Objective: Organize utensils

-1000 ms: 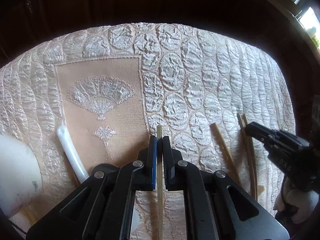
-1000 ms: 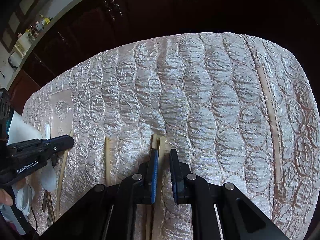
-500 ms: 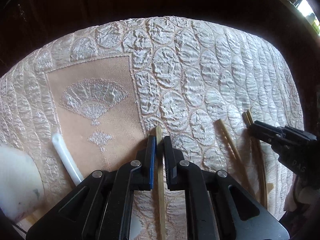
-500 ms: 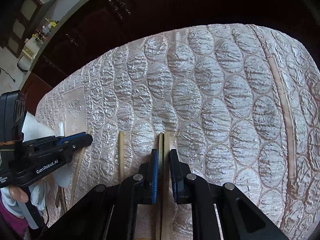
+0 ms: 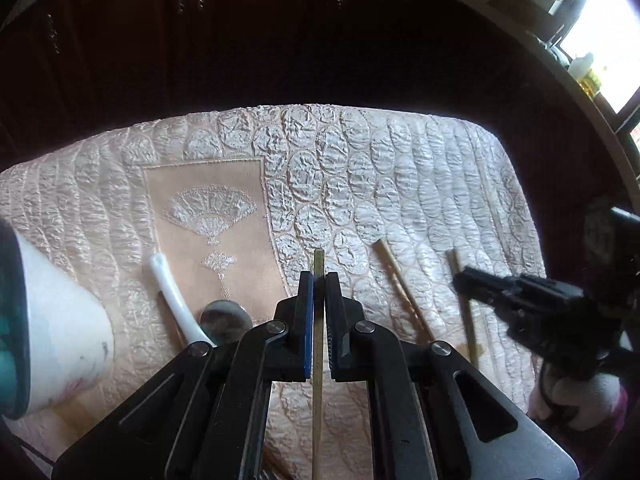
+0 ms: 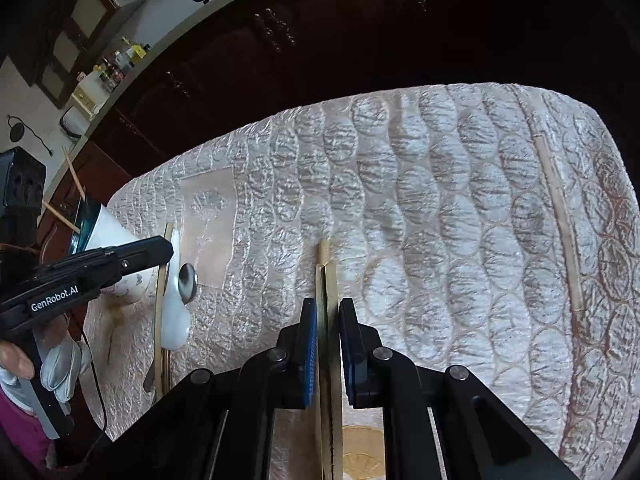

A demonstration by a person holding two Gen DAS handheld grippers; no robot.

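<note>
listing left to right on the quilted desk: white cup lying on its side, white spoon, metal spoon. left gripper clamped on one chopstick; loose chopstick on the cloth beside it. right gripper clamped on a chopstick pair.

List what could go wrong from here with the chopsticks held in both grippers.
1. The left gripper pinches one thin wooden chopstick near its end; the long free length may pivot or slip.
2. The right gripper clamps a pair of wooden chopsticks side by side; one could slide out if the pads grip unevenly.
3. The white ceramic spoon and round metal spoon bowl lie close to the white holder cup, so a swinging stick might knock them.
</note>
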